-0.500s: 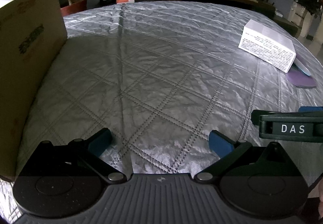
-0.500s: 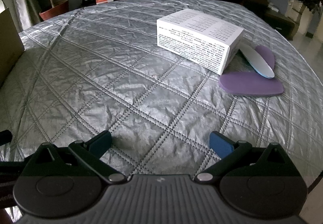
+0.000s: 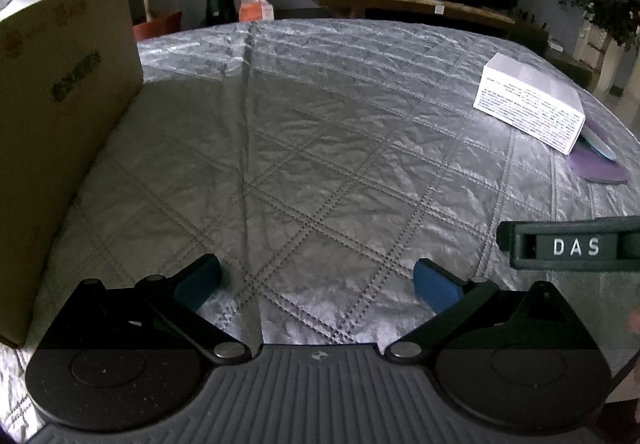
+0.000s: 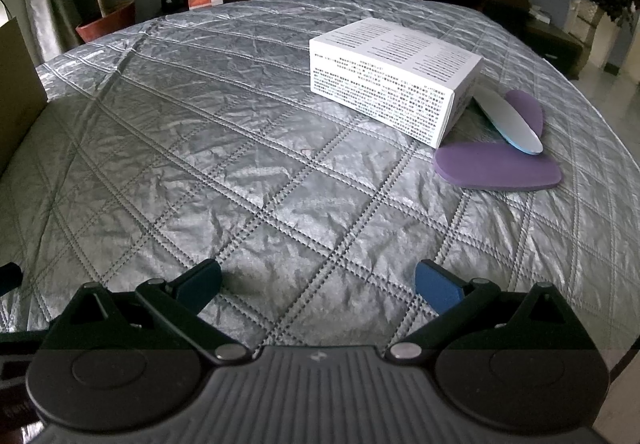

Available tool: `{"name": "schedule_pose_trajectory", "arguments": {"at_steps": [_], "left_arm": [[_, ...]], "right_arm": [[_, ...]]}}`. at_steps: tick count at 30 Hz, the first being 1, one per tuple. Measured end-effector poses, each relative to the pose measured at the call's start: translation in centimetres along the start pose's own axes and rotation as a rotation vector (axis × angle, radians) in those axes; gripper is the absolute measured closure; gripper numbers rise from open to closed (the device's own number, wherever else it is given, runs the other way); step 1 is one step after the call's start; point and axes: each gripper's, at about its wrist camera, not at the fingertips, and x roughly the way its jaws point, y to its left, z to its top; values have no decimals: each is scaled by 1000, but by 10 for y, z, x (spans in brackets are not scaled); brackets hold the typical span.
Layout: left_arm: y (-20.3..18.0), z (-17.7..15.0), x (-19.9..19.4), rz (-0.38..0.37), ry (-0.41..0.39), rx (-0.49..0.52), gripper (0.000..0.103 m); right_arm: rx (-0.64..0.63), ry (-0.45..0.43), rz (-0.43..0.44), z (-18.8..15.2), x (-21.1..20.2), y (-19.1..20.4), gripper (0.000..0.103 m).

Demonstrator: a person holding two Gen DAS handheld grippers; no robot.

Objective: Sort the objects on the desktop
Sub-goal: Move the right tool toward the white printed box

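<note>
bare quilted cover (image 4: pixel 248 172) ahead, white box (image 4: pixel 384 84) far right, cardboard (image 3: pixel 60 132) left

box (image 4: pixel 394 80) on table (image 4: pixel 240 164), mirror (image 4: pixel 506 120) right

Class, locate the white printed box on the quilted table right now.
In the right wrist view the white box sits right of centre on the quilted cloth, beside the purple pads.

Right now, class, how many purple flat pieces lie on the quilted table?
2. One purple piece lies in front of the white box; the other sits behind it, partly under a silver oval. More may hide behind the box.
</note>
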Motion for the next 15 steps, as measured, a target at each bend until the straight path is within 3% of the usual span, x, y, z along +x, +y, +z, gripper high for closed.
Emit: {"name": "schedule_pose_trajectory", "arguments": {"at_steps": [15], "left_arm": [[7, 8, 2, -15, 69, -9, 0]], "right_arm": [[-76, -26, 37, -10, -25, 22, 0]]}}
